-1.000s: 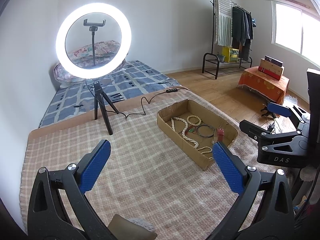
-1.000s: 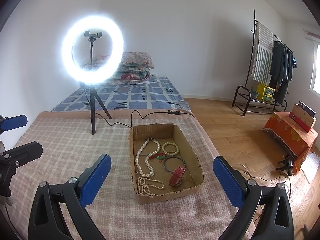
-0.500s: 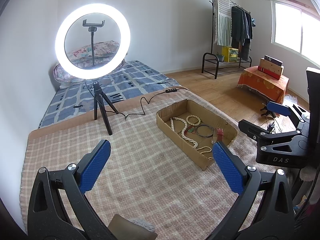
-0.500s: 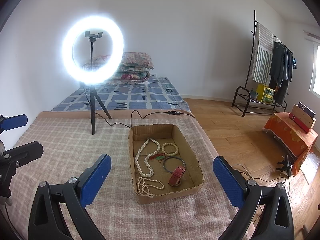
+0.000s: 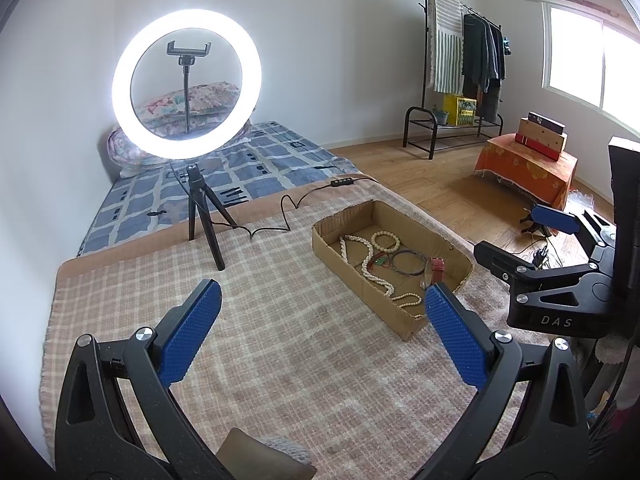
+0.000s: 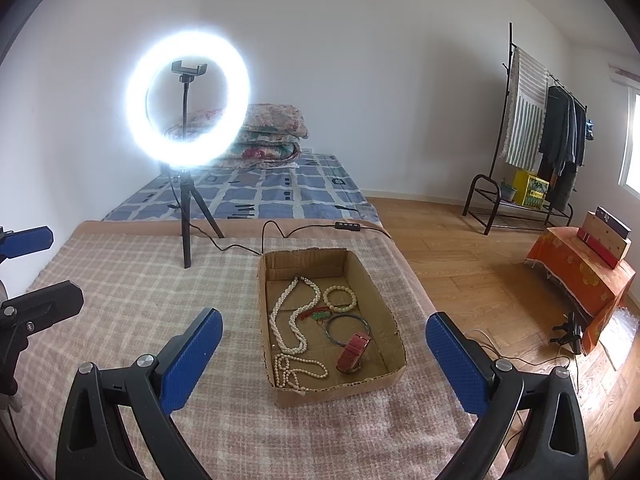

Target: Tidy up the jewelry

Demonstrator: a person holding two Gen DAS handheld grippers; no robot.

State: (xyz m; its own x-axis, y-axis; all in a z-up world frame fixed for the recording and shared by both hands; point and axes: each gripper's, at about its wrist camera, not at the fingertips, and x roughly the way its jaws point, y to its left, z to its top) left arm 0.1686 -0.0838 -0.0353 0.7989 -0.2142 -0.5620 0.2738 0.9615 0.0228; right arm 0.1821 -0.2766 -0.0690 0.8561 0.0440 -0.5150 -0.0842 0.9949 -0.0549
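Nothing has visibly shifted since a second ago. All the jewelry lies in the cardboard box (image 6: 394, 376) near the right edge of the plaid blanket (image 6: 132, 300): pearl necklace (image 6: 294, 316), bead bracelet (image 6: 340, 298), dark bangle (image 6: 347, 330), red strap (image 6: 354, 352). Both the left gripper (image 5: 320, 320) and right gripper (image 6: 322, 348) hover spread wide and empty. The looped pearl strands could snag neighbouring pieces if lifted carelessly.
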